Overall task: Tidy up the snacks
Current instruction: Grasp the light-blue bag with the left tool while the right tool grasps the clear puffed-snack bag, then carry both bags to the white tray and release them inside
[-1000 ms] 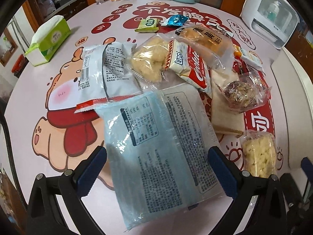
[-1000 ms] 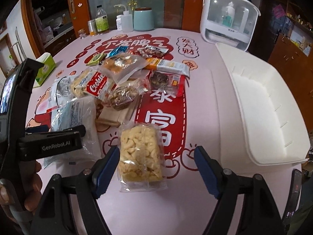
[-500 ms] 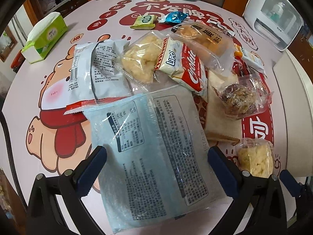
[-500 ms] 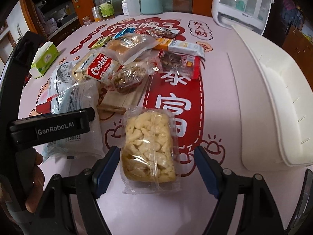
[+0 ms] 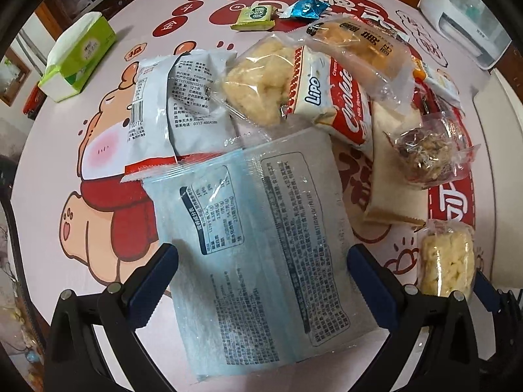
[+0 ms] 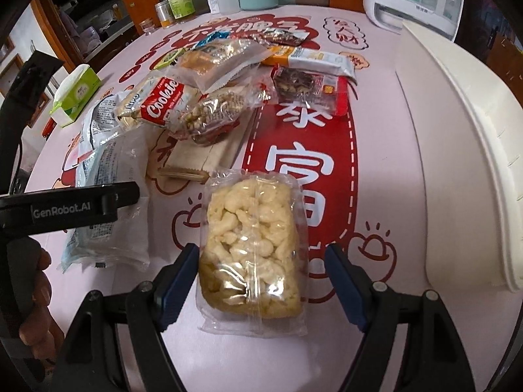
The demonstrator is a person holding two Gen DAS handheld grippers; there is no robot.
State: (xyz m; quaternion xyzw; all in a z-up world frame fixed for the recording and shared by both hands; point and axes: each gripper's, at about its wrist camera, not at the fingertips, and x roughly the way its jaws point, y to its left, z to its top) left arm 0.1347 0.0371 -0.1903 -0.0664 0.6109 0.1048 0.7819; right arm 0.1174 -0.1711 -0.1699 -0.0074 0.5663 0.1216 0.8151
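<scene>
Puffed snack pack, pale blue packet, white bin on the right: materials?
Puffed snack pack: clear glossy plastic film; contents show through, glare on creases.
Pale blue packet: thin semi-translucent plastic film with printed text, wrinkled and shiny.
White bin: looks like rigid moulded plastic, matte, smooth rim with ribs inside.

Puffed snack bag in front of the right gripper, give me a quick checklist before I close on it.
1. Right gripper jaws open: ok.
2. Puffed snack bag lies between the jaws: ok.
3. Bag apart from the other snacks: ok.
4. White bin at the right looks unobstructed: ok.
5. Left gripper clear of the right: ok, open around the pale blue packet.
6. Pads already touching the bag: cannot tell.
</scene>
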